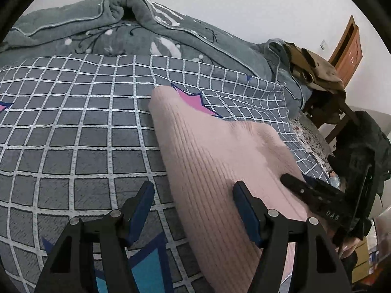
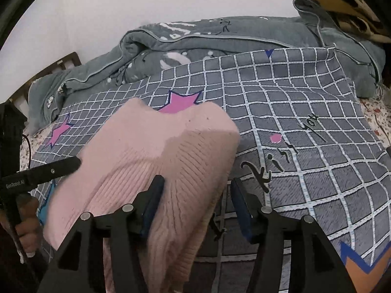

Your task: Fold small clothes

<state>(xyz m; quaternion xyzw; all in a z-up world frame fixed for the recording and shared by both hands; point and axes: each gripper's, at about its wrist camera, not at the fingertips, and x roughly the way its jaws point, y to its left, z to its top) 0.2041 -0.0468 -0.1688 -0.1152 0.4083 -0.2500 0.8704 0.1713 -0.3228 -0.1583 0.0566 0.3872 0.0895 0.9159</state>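
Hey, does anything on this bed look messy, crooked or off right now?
Nothing looks damaged or spilled. The pink knit garment lies rumpled and at a slant on the checked blanket, its far edge uneven. Behind it, the grey quilt is bunched up against the wall, with brown clothing piled on one end.

Sweater [image 2: 151, 171]: near end cut off by bottom edge in both views; far part motion-blurred. Right gripper [image 2: 195, 205]: sweater's right edge lies between its spread fingers, contact unclear. Pink star [image 1: 193, 101] partly hidden under sweater. Blanket [image 1: 73, 146] print "Ki.. you": middle letters illegible.
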